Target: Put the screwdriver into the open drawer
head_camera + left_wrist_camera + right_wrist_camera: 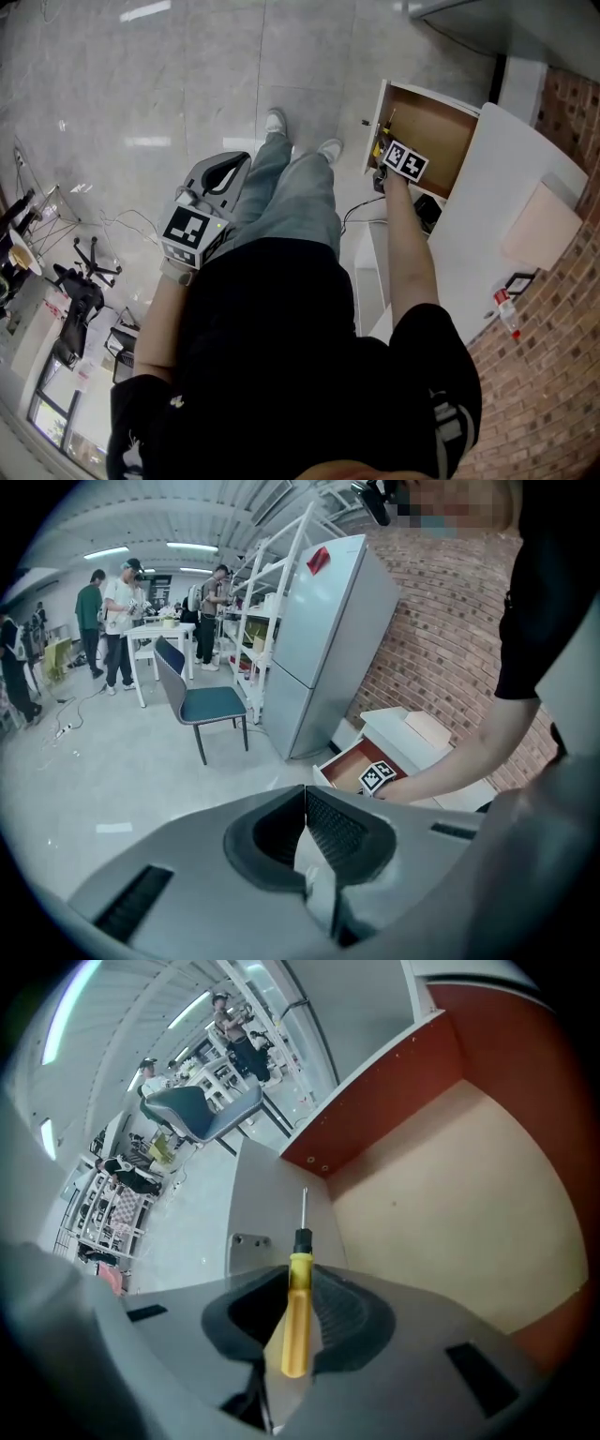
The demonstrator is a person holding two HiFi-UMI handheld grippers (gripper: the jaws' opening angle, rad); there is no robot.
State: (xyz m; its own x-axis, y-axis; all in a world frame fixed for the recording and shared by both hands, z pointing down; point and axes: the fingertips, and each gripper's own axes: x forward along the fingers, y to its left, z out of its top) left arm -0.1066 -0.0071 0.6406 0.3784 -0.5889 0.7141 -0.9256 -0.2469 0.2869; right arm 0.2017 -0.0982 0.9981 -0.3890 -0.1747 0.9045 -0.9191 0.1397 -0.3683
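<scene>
My right hand-held gripper (pixel 300 1274) pinches the yellow handle of the screwdriver (pixel 297 1321), its tip aimed at a corner of the open drawer (pixel 469 1213). I judge this to be the carry-in step. Next I should lower the screwdriver onto the bare bottom and release it. My left hand-held gripper (pixel 306 799) is pressed together and empty. I can read no writing.

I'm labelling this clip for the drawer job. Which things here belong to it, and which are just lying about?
Belong to the job:
- screwdriver, gripped by the right gripper
- open drawer, right ahead of it

Just lying about:
- left gripper, shut and empty
- blue chair
- grey fridge
- bottle
- black office chair
</scene>
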